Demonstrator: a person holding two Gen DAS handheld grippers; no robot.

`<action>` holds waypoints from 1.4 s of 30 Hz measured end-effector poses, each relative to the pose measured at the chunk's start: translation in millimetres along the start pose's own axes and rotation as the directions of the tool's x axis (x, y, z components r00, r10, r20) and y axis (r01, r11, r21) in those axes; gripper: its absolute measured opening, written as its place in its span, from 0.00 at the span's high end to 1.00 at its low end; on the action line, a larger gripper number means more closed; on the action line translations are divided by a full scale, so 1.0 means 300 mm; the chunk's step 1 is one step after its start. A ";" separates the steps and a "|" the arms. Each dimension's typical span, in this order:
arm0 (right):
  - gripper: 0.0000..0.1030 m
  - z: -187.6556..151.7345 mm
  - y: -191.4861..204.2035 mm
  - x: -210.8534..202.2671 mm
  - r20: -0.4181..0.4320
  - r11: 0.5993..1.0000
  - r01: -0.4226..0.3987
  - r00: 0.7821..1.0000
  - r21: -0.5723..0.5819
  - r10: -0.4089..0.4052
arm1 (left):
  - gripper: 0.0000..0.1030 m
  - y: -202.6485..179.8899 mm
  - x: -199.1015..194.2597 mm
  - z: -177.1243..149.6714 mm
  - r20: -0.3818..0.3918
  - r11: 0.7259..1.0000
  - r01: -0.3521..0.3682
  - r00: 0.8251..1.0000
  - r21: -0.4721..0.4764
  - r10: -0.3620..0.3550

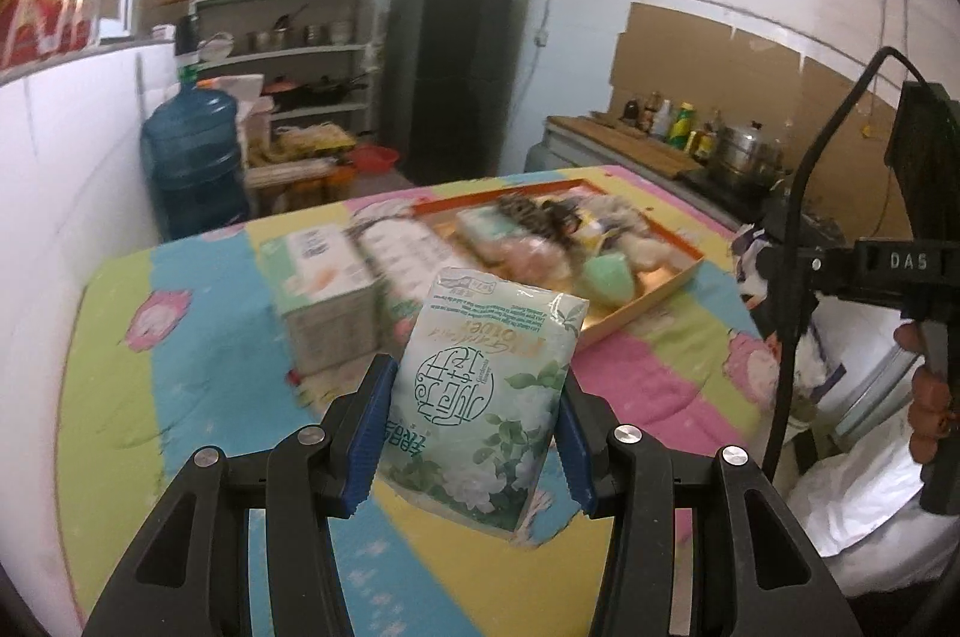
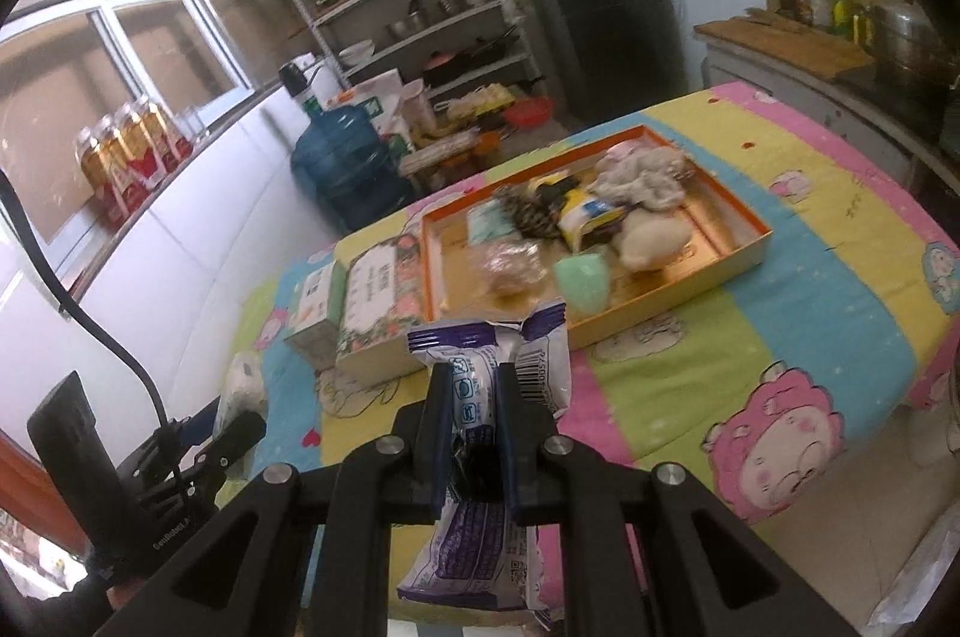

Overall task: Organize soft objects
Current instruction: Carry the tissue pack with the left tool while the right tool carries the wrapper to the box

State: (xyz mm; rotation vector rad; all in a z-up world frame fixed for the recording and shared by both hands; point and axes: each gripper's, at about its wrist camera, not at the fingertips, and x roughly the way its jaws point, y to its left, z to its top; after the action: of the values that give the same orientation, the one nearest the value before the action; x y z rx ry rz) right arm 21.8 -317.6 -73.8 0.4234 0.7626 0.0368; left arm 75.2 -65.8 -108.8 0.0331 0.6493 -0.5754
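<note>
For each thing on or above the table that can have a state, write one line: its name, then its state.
Left hand-held gripper: shut on the tissue pack.
Tissue pack: held above the table, tilted.
Right hand-held gripper: shut on the purple-and-white packet.
Purple-and-white packet: pinched, squeezed narrow.
Orange tray: lidless, holding soft items.
Green tissue box: standing beside the floral box.
</note>
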 end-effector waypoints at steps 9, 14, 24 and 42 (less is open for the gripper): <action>0.86 0.076 -0.115 -0.009 0.028 1.000 -0.009 1.000 0.018 0.009 | 0.51 -0.117 0.081 0.096 0.012 1.000 0.009 1.000 0.009 -0.009; 0.86 0.131 -0.190 0.008 0.029 0.999 -0.030 0.999 0.024 0.029 | 0.51 -0.175 0.149 0.149 0.002 1.000 0.001 1.000 0.002 -0.001; 0.86 0.271 -0.327 0.076 0.004 0.998 -0.065 0.998 -0.009 0.065 | 0.51 -0.289 0.296 0.247 -0.008 1.000 -0.017 1.000 -0.009 0.017; 0.86 0.510 -0.452 0.348 -0.105 0.971 -0.181 0.980 -0.154 0.166 | 0.51 -0.387 0.570 0.356 -0.052 0.987 -0.124 0.992 -0.106 0.119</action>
State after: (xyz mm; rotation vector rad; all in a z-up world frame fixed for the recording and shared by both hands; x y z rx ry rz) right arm 185.1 -477.4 -96.7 0.3334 0.8049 0.2826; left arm 185.9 -270.5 -105.3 -0.0169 0.7169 -0.4216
